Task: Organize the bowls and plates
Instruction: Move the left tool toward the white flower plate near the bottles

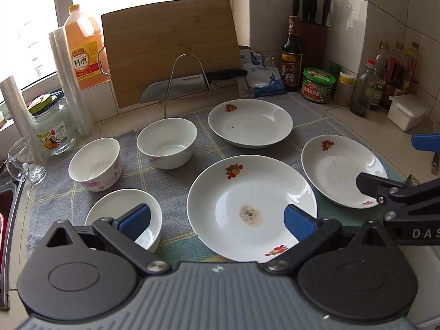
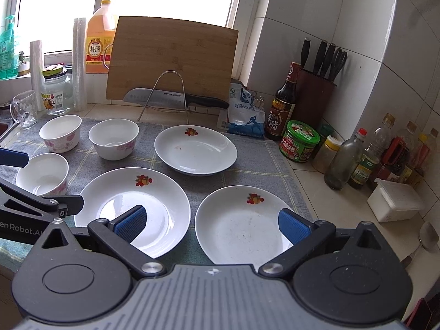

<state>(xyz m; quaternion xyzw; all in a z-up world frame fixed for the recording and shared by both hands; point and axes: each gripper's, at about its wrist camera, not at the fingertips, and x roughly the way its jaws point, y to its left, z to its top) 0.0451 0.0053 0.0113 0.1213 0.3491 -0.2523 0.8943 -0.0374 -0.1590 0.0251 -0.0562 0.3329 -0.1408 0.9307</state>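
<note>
While both tools hang spread and empty, I'm at the start — left tool [image 1: 217,221] over the near plate [image 1: 251,209], right tool [image 2: 211,224] by the right-hand plate [image 2: 242,225]; next, grip a rim.

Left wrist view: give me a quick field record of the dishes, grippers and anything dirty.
plates: three white, flower print, all apart on the grey cloth
near plate: brown speckled residue at its centre
right plate: faint dark specks
far plate: small spot or two
bowls: three white with pink flowers, upright, unstacked: near bowl, left bowl, back bowl
left gripper: open, holding nothing
right gripper: open, holding nothing
behind: cutting board, knife on wire rack
</note>
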